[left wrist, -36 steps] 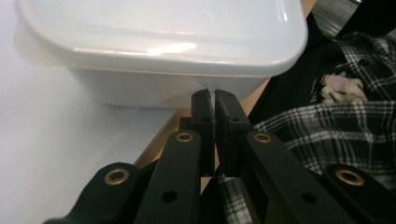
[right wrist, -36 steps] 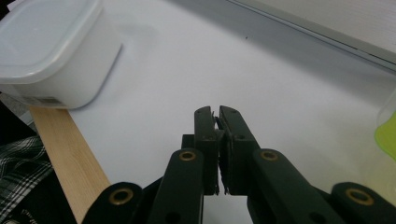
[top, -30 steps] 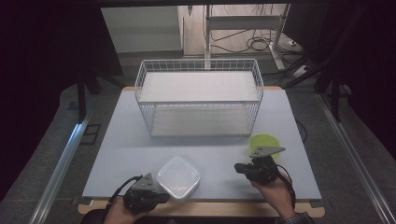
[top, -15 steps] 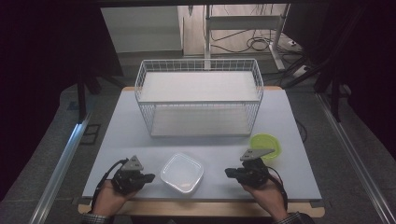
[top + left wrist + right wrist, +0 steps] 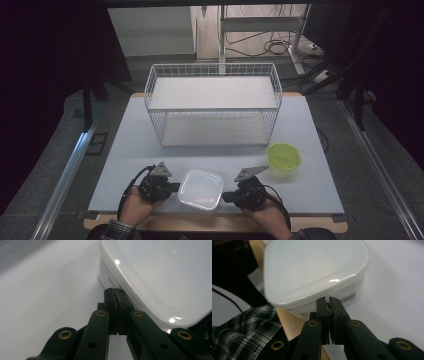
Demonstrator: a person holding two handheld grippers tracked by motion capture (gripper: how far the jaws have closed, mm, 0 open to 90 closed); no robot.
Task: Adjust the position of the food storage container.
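**Translucent box squeezed between two closed claws near the tabletop edge**

Plastic and smooth, the lidded container (image 5: 201, 189) sits at the front of the tabletop (image 5: 125, 145), close to its wooden edge. The left claw (image 5: 175, 188) has its jaws pressed together, holding nothing, with the tips at the container's left wall, just under the lid rim. The right claw (image 5: 226, 196) is pressed together as well, empty, and its tips meet the opposite wall.

I think the main risk is slipping: the narrow tips give little contact on a slick wall. If one hand pushes harder or higher than the other, the container may turn, tilt, or shoot out sideways. A push under the rim could also lift the lid. Because the edge is near, a slide toward the person may drop it from the tabletop. The wire basket (image 5: 212, 107) and green lid (image 5: 283, 156) are well apart.
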